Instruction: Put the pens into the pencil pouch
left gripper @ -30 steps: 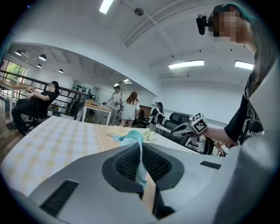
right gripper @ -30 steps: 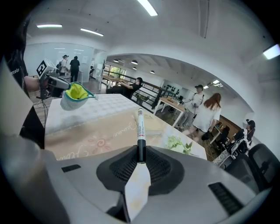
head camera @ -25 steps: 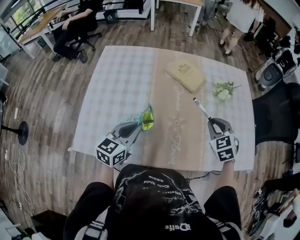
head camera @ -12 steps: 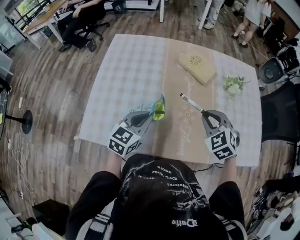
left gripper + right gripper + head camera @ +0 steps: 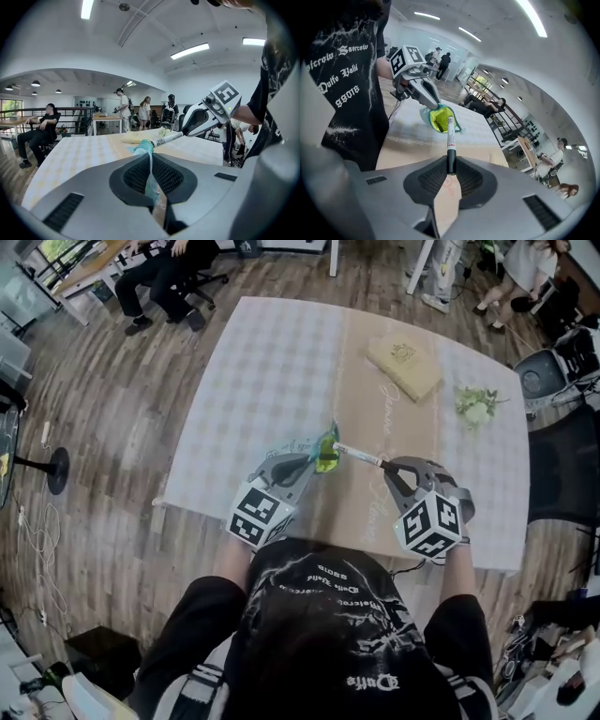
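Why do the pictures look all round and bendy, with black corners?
Left gripper view: a wide lens curves the ceiling lights and blackens the corners. Right gripper view: the same bulge, yet the pen looks sharp. Head view: the table edges bow outward.

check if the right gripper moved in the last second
Yes: the right gripper swung left, away from the flowers, bringing its pen to the pouch mouth.

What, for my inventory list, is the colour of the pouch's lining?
Bright yellow-green, inside the pencil pouch; clearest in the right gripper view.
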